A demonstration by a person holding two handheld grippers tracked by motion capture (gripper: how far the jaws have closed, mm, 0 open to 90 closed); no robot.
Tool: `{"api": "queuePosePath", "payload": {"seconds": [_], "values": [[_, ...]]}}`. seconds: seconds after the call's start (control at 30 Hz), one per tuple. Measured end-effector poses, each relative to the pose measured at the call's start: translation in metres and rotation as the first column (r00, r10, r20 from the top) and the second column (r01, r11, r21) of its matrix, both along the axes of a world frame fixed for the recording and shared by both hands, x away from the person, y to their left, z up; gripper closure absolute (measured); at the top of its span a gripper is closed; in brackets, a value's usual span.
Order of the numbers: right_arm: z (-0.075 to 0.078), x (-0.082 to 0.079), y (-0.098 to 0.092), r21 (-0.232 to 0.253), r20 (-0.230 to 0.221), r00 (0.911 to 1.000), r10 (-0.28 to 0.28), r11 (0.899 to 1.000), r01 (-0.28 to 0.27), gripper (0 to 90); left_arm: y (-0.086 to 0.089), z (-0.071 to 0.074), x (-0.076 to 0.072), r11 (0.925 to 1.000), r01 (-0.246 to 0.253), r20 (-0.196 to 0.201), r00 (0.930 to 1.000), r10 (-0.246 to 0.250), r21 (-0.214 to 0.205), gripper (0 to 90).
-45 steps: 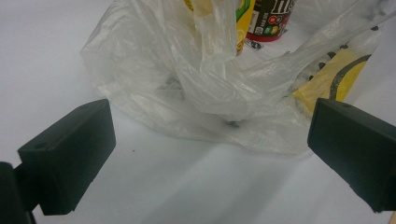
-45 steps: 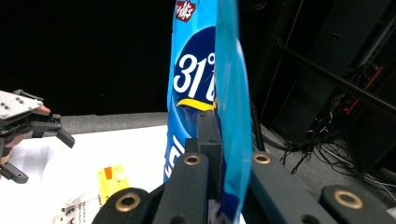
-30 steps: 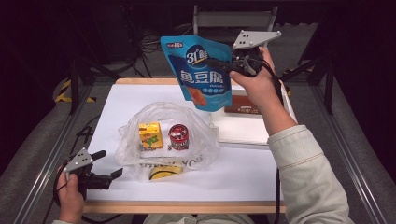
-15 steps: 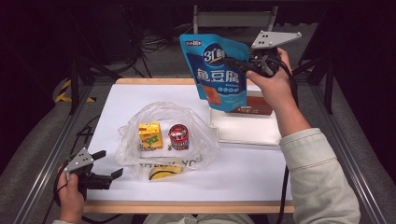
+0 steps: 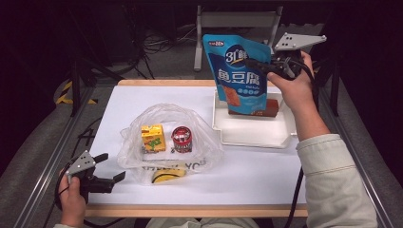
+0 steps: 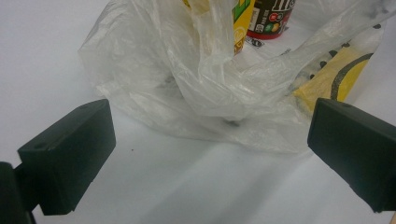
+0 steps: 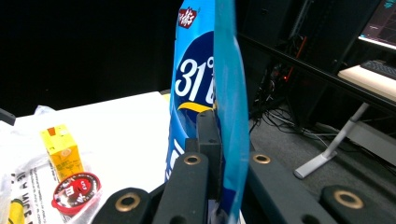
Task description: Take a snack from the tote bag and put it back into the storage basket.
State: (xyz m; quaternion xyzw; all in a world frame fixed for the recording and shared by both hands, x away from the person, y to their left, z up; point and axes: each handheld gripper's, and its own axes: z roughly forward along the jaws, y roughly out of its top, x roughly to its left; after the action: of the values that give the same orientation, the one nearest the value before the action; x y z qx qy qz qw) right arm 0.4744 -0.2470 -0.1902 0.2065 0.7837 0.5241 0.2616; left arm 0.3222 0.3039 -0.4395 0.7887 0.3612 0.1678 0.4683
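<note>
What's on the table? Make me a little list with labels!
Right gripper: shut on blue pouch, held above white tray
In tray: brown block
Left gripper: open, near plastic bag
On bag: yellow carton, red tub
Table: white top

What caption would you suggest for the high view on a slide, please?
Right gripper holds a blue pouch above the white tray; left gripper waits open.

Pouch (image 5: 239, 71) above tray (image 5: 252, 135) — bag (image 5: 166, 142) left.
</note>
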Motion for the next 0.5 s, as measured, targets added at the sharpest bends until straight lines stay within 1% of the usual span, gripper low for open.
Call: {"api": "queuePosePath", "payload": {"seconds": [0.13, 0.27, 0.5], "values": [[-0.002, 0.000, -0.007, 0.000, -0.005, 0.9999, -0.013, 1.000, 0.013, 89.7, 0.000, 0.000, 0.000, 1.0000, 0.001, 0.000, 1.0000, -0.001, 0.002, 1.5], [-0.006, 0.001, -0.016, -0.006, -0.019, 0.9991, -0.038, 0.999, 0.038, 89.7, 0.000, 0.000, 0.000, 1.0000, -0.001, 0.001, 1.0000, 0.001, -0.002, 1.5], [-0.014, 0.005, -0.028, -0.002, -0.031, 0.9979, -0.057, 0.998, 0.057, 89.7, 0.000, 0.000, 0.000, 1.0000, -0.001, 0.003, 1.0000, 0.001, -0.001, 1.5]]}}
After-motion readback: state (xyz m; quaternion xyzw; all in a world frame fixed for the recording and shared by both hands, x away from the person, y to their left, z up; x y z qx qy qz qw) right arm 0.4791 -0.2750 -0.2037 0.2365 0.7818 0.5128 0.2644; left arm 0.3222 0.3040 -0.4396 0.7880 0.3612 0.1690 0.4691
